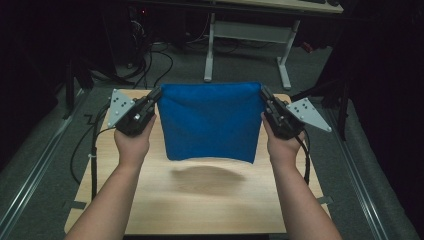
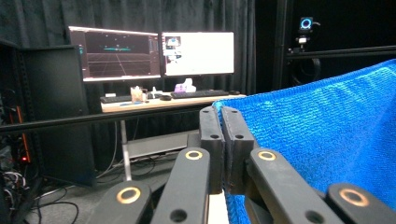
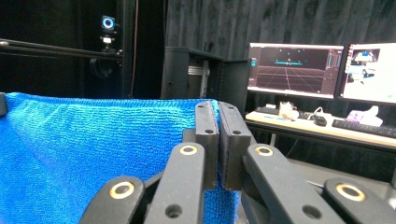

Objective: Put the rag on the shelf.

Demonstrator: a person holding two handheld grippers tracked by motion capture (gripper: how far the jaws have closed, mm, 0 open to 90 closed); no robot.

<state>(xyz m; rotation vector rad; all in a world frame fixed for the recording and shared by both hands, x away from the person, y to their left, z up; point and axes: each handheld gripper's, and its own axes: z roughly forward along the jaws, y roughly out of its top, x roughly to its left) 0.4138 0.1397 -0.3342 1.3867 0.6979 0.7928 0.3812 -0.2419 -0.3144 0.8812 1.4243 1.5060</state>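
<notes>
**A:** Above the worktop point(image 1: 200, 200), w/ its lower hem hanging clear of the wood, the blue cloth point(image 1: 207, 122) is lifted and spread flat between both grippers. Its shadow sits on the boards below it.

**B:** So how far along, approx?

**A:** Pick-up and spread look done, I'd say. Fold or lay-down is what's left; no crease visible yet, cloth hangs as one sheet.

**B:** Grippers?

**A:** Left gripper point(image 1: 156, 93) is clamped on the top left corner, right gripper point(image 1: 264, 93) on the top right corner. Left gripper view: jaws pressed together w/ the cloth edge point(image 2: 224, 106) pinched between. Same in the right gripper view, cloth point(image 3: 93, 149) running off to the side.

**B:** Hand pose?

**A:** Both forearms reach fwd from the near edge, roughly parallel, hands level w/ each other. Left hand point(image 1: 132, 142) and right hand point(image 1: 283, 145) hold the top edge fairly taut, slight sag mid-span.
</notes>
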